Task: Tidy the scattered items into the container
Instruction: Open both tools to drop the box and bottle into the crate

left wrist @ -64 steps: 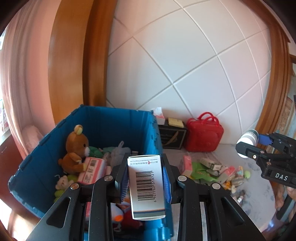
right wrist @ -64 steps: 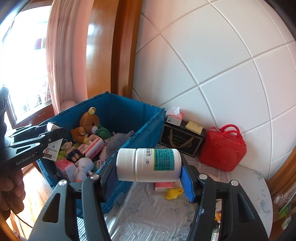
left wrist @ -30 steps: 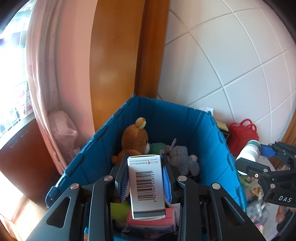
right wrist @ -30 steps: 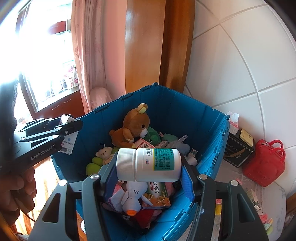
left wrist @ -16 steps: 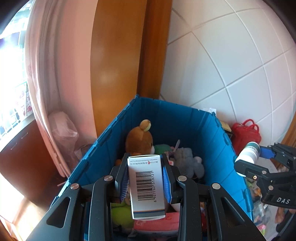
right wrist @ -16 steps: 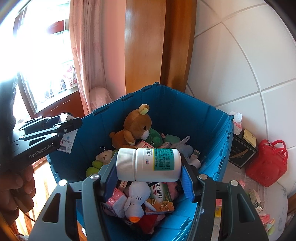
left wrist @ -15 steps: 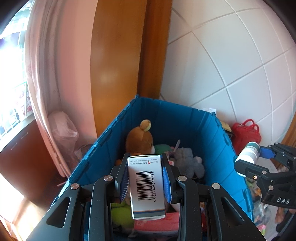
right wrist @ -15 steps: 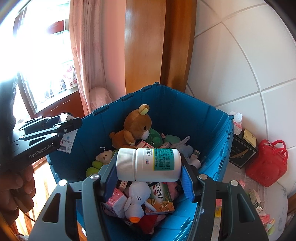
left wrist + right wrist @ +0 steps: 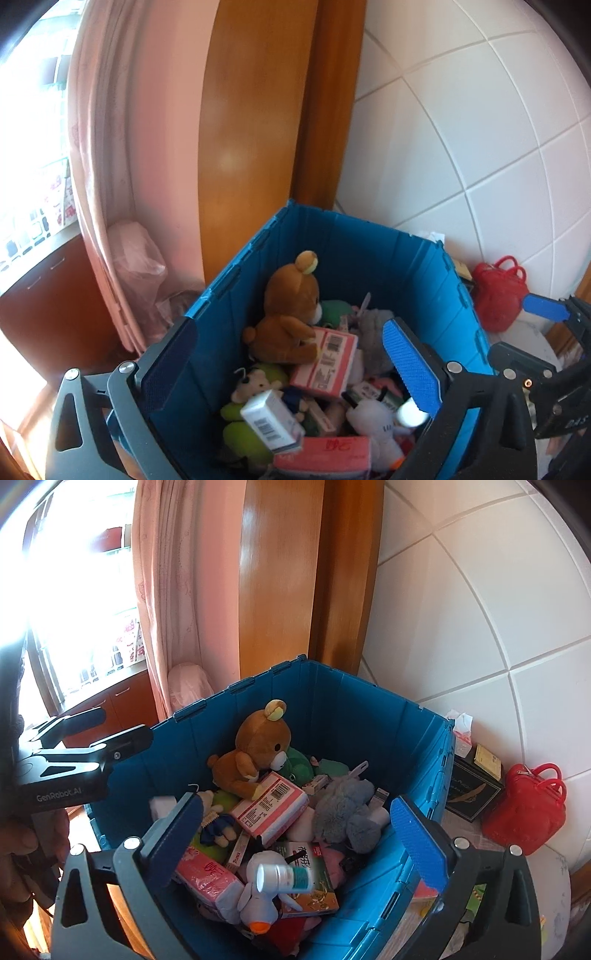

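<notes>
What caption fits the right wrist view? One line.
Right gripper, fingers just opened, releases a pill bottle above the toy-filled blue crate.

Pale patterned tabletop (image 9: pixel 554 878); on it a red handbag (image 9: pixel 524 808); beside that a black box (image 9: pixel 471 788).

The left gripper (image 9: pixel 291 365), whose jaws were clamped on a white barcoded box (image 9: pixel 269 419) half a second ago, has just been opened wide, and the box is now seen loose and blurred below the jaws, over the toys in the blue crate (image 9: pixel 369 251). The right gripper (image 9: pixel 295 845) has likewise just been opened from its hold on the white pill bottle (image 9: pixel 284 877), which is now seen free of the pads, blurred, above a white plush duck (image 9: pixel 255 904) in the crate. Nothing is left between either pair of jaws.
</notes>
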`<state>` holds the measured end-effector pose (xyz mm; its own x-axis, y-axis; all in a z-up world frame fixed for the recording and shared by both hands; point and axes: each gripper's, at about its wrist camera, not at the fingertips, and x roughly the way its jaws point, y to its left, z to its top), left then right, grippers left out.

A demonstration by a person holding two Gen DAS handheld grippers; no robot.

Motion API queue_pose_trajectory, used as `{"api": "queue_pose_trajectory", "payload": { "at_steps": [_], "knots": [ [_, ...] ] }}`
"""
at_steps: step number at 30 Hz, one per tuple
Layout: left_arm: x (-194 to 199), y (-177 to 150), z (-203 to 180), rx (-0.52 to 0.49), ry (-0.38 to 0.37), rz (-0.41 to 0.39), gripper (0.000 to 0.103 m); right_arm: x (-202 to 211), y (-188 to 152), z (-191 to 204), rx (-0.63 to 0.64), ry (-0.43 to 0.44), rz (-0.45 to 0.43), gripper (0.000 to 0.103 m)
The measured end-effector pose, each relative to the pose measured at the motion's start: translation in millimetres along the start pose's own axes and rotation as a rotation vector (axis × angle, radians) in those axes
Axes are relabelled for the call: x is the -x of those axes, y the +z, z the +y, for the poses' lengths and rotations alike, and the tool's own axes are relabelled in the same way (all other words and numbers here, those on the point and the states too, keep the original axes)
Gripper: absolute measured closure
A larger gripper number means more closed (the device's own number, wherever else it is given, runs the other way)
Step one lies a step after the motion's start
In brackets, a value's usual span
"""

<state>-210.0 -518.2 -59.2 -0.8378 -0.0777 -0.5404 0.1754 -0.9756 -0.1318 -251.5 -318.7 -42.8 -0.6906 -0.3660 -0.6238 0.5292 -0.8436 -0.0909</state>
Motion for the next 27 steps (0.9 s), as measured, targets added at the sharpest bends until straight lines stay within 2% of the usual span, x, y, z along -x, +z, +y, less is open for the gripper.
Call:
{"api": "queue_pose_trajectory", "payload": {
  "at_steps": [7, 17, 27],
  "knots": [
    [-2, -5, -4, 0.005, 0.004, 0.018, 0.001, 4, -6, -4, -0.012, -0.008, 0.004, 0.0],
    [6, -9, -27, -0.022, -0.031, 0.016, 0.001, 20, -19, -16, -0.042, -0.023, -0.005, 0.0],
    [12, -22, -90, -0.113, -0.123, 0.034, 0.001, 60, -65, -60, -0.137, -0.099, -0.023, 0.0]
  ]
}}
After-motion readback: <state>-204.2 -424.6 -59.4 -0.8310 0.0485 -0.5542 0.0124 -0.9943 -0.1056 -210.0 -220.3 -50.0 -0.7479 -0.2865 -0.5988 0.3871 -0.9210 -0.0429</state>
